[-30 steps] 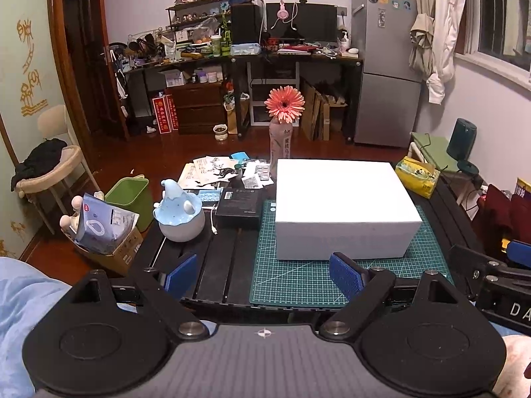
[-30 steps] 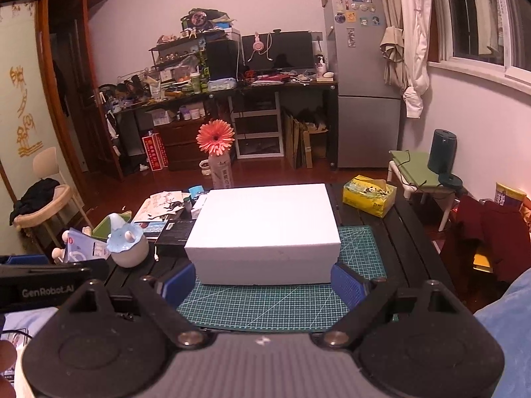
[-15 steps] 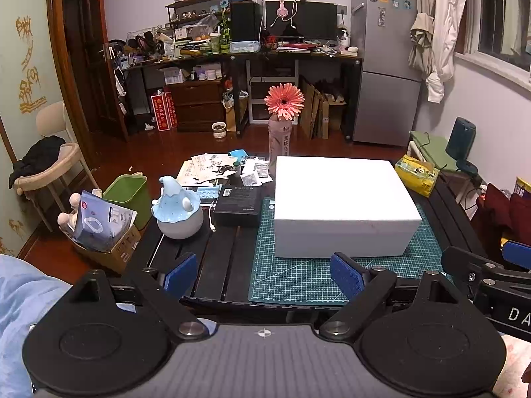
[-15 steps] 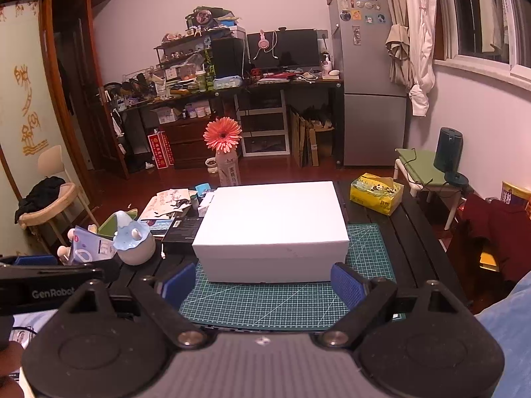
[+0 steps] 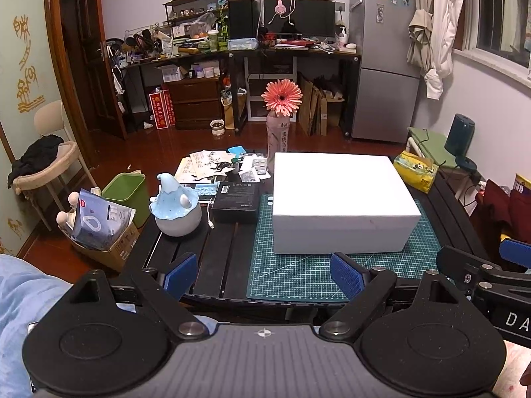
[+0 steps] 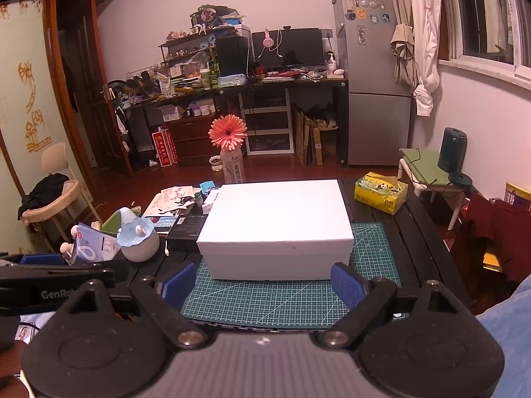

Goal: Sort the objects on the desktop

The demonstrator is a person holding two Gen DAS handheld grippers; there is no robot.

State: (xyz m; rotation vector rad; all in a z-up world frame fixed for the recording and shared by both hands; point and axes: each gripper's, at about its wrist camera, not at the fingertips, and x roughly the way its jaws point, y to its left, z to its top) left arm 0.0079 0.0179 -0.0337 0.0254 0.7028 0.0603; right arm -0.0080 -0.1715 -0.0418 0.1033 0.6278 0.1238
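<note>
While both tongs are hanging released with nothing between their blue pads, the white box [image 5: 341, 195] is sitting ahead of them on the green mat [image 5: 298, 272], well clear of the fingertips. The left tongs [image 5: 264, 273] are hovering over the near edge of the tabletop [image 5: 222, 252], with the box lying ahead and to their right. The right tongs [image 6: 264, 283] are facing the box squarely, its near face sitting just beyond the pads. Left of the box, a black box [image 5: 236, 197] is lying flat, and beside it a blue-capped figurine [image 5: 176, 212] is standing with a white cable [image 5: 210, 214] running between them. Papers [image 5: 205, 164] and small cards are lying scattered at the far left of the tabletop, where a bottle [image 5: 279, 139] is holding a pink flower [image 5: 282, 99]. A yellow tissue pack [image 6: 381, 192] is resting at the far right corner. Beyond, a cluttered desk [image 5: 265, 53], a monitor [image 6: 288, 48] and a grey fridge [image 6: 375, 79] are lining the back wall above a red wooden floor [image 5: 159, 146]. A green bin [image 5: 127, 192] is standing on the floor at the left.
</note>
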